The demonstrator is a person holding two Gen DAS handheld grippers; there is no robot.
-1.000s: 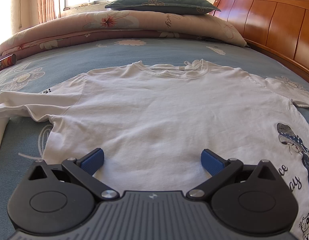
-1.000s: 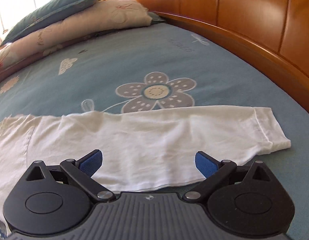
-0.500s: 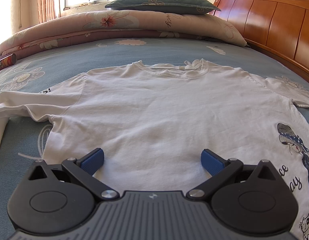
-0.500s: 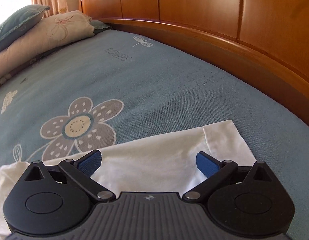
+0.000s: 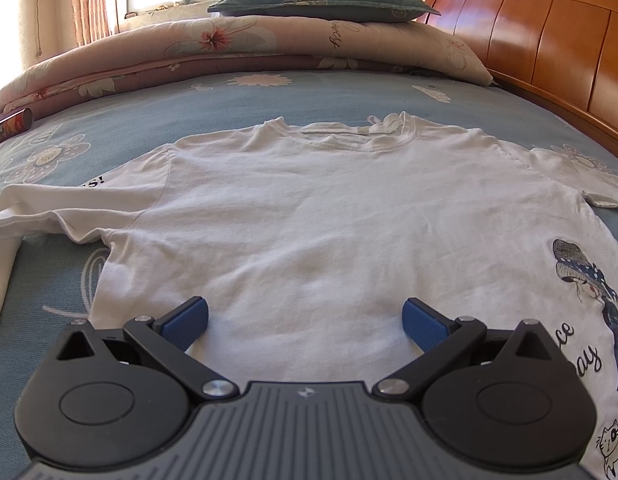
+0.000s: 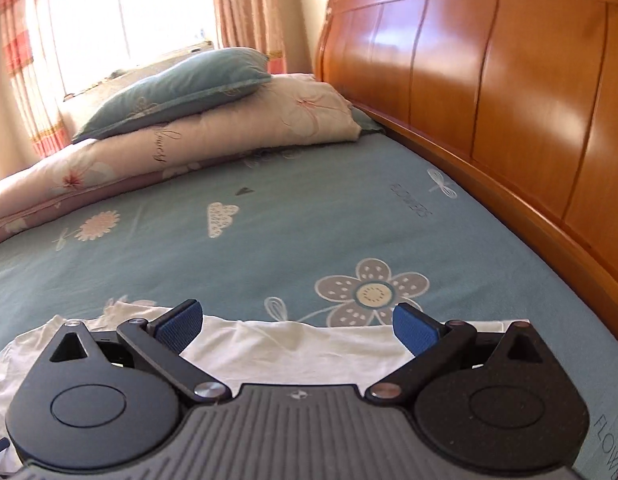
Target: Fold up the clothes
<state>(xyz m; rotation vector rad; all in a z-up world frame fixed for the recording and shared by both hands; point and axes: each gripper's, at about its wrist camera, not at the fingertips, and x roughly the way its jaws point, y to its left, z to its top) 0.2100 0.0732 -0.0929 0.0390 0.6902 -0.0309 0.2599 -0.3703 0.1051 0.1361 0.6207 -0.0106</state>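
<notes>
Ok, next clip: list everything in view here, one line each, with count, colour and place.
T-shirt: one, white with a printed side, spread flat on the bed.
Bedsheet: one, blue-grey with flowers, under the shirt.
Quilt: one, pink floral, folded at the far side.
Pillow: one, dark green, on the quilt.
Headboard: one, orange-brown wood, along the right.
Can: one, dark, far left on the sheet.
Curtains: pink-striped, by the window.
Left gripper: black, blue fingers, open over the shirt.
Right gripper: same, open over a sleeve.
</notes>
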